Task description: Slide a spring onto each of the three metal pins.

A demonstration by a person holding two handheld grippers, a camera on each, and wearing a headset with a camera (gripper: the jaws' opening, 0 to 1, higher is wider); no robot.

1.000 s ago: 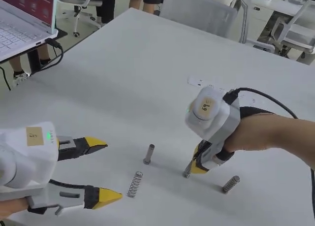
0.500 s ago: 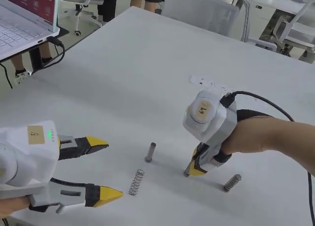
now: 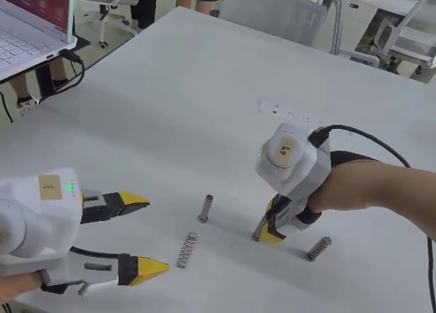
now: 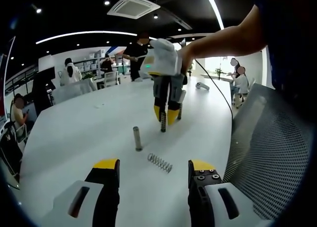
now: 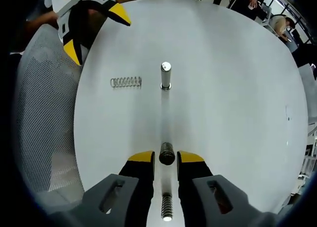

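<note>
**Right gripper closed on an upright spring; left gripper wide open above the table**

The right gripper [image 3: 267, 232] points down, its jaws drawn narrow around the held spring [image 5: 167, 154]. This spring stands upright with its foot on the white table [image 3: 204, 108]. The left gripper [image 3: 144, 234] hovers near the table's front edge with its jaws spread wide and nothing between them.

The tabletop is smooth and pale, set in an open office with desks, chairs and ceiling lights. Between the two grippers stands a bare pin [image 3: 206, 208]. A loose spring [image 3: 187, 250] lies flat just beside it, nearer the left gripper. A third spring [image 3: 318, 248] sits on the far side of the right gripper.

A laptop [image 3: 24, 33] occupies the far corner, and a mesh chair [image 5: 42, 118] stands at the table's edge. Whether a pin runs inside the held spring or the third spring cannot be made out.
</note>
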